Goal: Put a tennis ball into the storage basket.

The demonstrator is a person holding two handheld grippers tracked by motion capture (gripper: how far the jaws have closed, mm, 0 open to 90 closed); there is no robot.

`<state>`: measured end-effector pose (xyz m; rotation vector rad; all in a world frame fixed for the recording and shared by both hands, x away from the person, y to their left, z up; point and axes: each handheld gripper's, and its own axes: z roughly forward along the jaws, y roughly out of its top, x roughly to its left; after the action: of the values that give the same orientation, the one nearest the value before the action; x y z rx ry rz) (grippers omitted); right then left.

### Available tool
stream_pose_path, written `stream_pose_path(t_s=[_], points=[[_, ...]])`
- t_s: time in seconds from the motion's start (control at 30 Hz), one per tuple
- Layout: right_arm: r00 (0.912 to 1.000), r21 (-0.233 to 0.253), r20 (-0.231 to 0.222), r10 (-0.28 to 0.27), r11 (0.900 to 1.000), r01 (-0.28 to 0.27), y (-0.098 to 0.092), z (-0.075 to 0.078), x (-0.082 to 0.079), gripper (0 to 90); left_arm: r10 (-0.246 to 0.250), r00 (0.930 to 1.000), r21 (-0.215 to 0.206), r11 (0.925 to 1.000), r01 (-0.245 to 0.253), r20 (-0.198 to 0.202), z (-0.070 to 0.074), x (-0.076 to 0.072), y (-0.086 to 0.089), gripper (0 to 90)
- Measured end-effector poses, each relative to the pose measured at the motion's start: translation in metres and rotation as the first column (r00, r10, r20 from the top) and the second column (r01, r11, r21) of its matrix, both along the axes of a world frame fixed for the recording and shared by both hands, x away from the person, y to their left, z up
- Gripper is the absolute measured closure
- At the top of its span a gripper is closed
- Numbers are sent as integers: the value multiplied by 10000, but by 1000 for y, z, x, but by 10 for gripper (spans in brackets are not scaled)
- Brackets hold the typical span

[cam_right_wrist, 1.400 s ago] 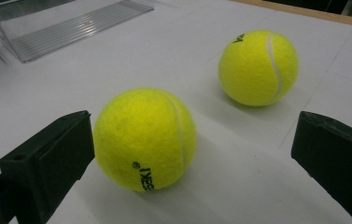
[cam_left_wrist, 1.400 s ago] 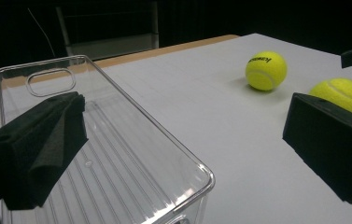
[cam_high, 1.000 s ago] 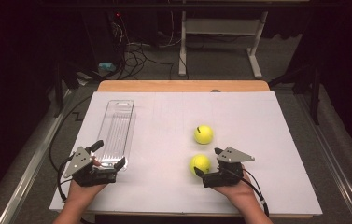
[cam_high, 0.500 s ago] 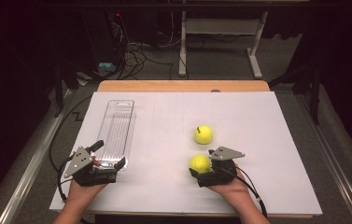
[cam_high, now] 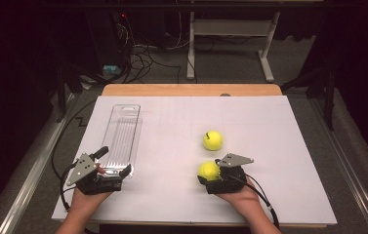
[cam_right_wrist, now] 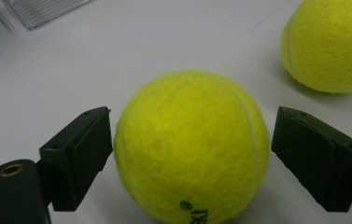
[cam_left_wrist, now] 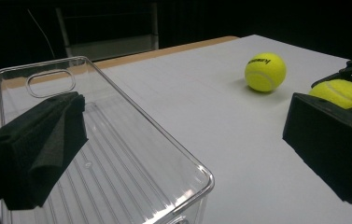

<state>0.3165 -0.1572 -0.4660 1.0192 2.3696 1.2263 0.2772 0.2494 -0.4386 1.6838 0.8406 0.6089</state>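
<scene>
Tennis ball (cam_right_wrist: pixel 190 144) between right gripper (cam_high: pixel 214 178) jaws, wide, left jaw just touching it, right jaw apart | round, printed mark faces camera | left gripper (cam_high: pixel 114 167) jaws wide astride clear tray (cam_left_wrist: pixel 117 154) near corner

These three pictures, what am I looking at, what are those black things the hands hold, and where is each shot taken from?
A person holds a two-jaw grabbing tool in each hand. The high view looks down on a white table. The other two come from cameras riding on each tool. The left tool sits open at the near end of a clear plastic tray, one jaw inside it and one outside. The right tool is open around the nearer tennis ball, not squeezing it yet. A second tennis ball lies just beyond.
</scene>
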Motion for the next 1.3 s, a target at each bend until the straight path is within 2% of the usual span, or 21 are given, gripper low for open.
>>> stream_pose_path(t_s=[0.43, 1.3], points=[[9998, -233, -202, 93, 9997, -98, 1, -3, -1, 248, 2, 10000, 2, 10000, -2, 7, 0, 0, 0, 7], [9999, -293, -58, 135, 9995, -137, 1, -3, -2, 271, -6, 10000, 53, 10000, 6, 38, 1, -1, 1, 7]])
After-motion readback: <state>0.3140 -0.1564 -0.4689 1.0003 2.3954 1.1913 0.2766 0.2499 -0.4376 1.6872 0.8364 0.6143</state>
